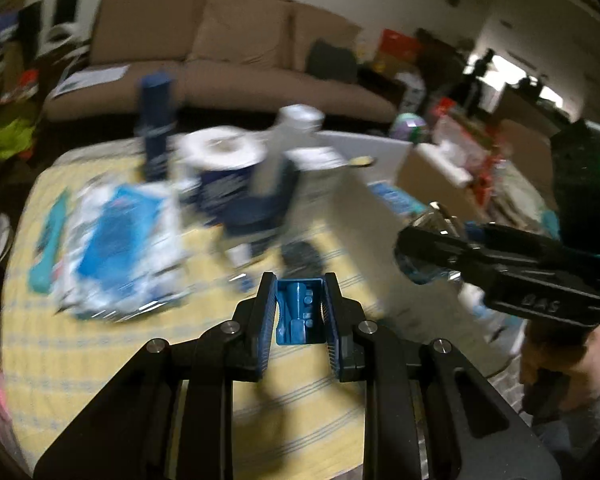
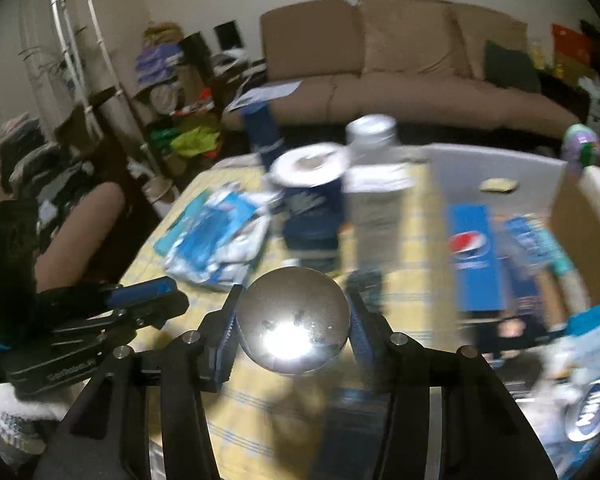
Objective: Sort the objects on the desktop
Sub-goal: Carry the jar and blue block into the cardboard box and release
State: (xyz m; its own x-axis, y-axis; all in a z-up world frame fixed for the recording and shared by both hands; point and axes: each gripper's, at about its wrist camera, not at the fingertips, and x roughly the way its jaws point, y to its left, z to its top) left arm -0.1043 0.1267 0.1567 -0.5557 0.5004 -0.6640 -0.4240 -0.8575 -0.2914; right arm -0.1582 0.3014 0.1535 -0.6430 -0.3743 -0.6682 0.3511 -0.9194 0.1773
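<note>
My left gripper is shut on a small blue plastic box, held above the yellow striped tablecloth. In the right wrist view, my right gripper is shut on a shiny round metal object that fills the gap between the pads. The right gripper also shows at the right of the left wrist view, and the left gripper at the left of the right wrist view. Both views are blurred.
On the table stand a dark blue canister, a white-topped blue tub and a white bottle. A blue and white packet lies at the left. A white bin with a Pepsi box stands right. A beige sofa is behind.
</note>
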